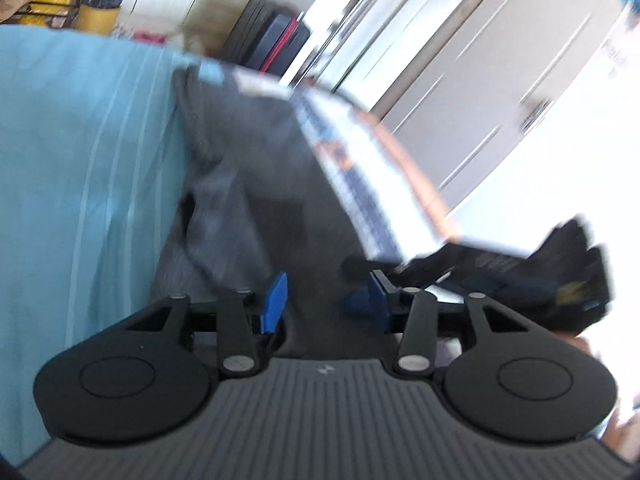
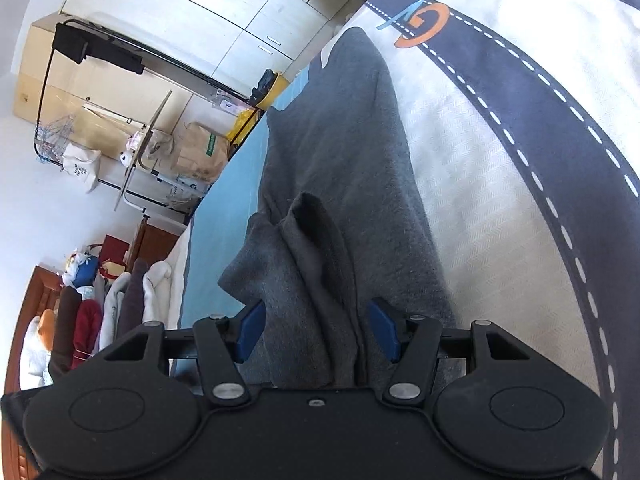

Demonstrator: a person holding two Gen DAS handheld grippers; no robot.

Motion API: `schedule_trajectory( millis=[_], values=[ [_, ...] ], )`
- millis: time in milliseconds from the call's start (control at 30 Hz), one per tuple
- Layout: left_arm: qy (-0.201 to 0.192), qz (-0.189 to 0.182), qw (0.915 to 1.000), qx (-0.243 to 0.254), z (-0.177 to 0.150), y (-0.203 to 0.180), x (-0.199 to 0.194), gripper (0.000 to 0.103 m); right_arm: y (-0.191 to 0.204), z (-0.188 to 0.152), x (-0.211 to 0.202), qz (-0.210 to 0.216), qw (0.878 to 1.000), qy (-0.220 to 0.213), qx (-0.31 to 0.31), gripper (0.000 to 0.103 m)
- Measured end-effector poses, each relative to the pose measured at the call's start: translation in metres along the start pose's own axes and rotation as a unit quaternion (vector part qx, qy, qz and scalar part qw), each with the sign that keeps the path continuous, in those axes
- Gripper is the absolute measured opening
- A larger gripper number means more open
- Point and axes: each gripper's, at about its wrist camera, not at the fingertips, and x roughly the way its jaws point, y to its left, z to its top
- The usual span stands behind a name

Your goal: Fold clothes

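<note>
The left gripper (image 1: 326,300) is hovering with its blue fingers (image 1: 276,300) standing apart, nothing pinched between them, above a grey garment (image 1: 248,184) that is lying below. The right gripper (image 2: 316,330) is likewise standing open, its pads (image 2: 250,332) spread to either side of a raised fold of the same grey garment (image 2: 340,184) without pressing on it. The garment is stretching away from both grippers in a long strip along a bed, lying between a light blue sheet (image 1: 80,140) and a white cover printed with a dark road pattern (image 2: 500,160). In the blurred left view, a dark shape (image 1: 540,280) is sitting just right of the fingers, possibly the other gripper. Beyond the bed, white cupboards (image 2: 200,12) are lining the wall.
</note>
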Motion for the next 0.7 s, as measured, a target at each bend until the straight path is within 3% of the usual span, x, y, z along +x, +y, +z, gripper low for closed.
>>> schedule_trajectory(
  millis=[133, 200, 300, 367, 500, 600, 700],
  values=[
    [-0.048, 0.040, 0.9965, -0.056, 0.011, 0.017, -0.010, 0.054, -0.001, 0.000, 0.003, 0.005, 1.000, 0.001, 0.003, 0.063],
    [-0.044, 0.068, 0.9903, -0.113, 0.013, 0.037, -0.007, 0.054, 0.003, -0.001, 0.007, 0.005, 1.000, 0.004, -0.007, 0.064],
    [-0.028, 0.073, 0.9770, -0.198, 0.007, 0.068, -0.005, 0.052, 0.012, -0.008, 0.018, -0.002, 0.999, 0.022, -0.031, 0.068],
    [-0.024, 0.081, 0.9754, -0.204, 0.006, 0.069, -0.005, 0.052, 0.013, -0.013, 0.028, 0.012, 0.999, 0.044, -0.020, 0.068],
    [-0.018, 0.101, 0.9766, -0.189, 0.009, 0.063, -0.002, 0.054, 0.030, -0.026, 0.043, -0.007, 0.994, 0.056, -0.088, 0.068],
    [0.004, 0.120, 0.9724, -0.200, 0.009, 0.066, 0.004, 0.054, 0.055, -0.036, 0.051, -0.057, 0.977, 0.044, -0.199, 0.068],
    [0.023, 0.140, 0.9674, -0.210, 0.007, 0.072, 0.008, 0.052, 0.080, -0.053, 0.056, -0.127, 0.936, 0.008, -0.329, 0.067]
  ],
)
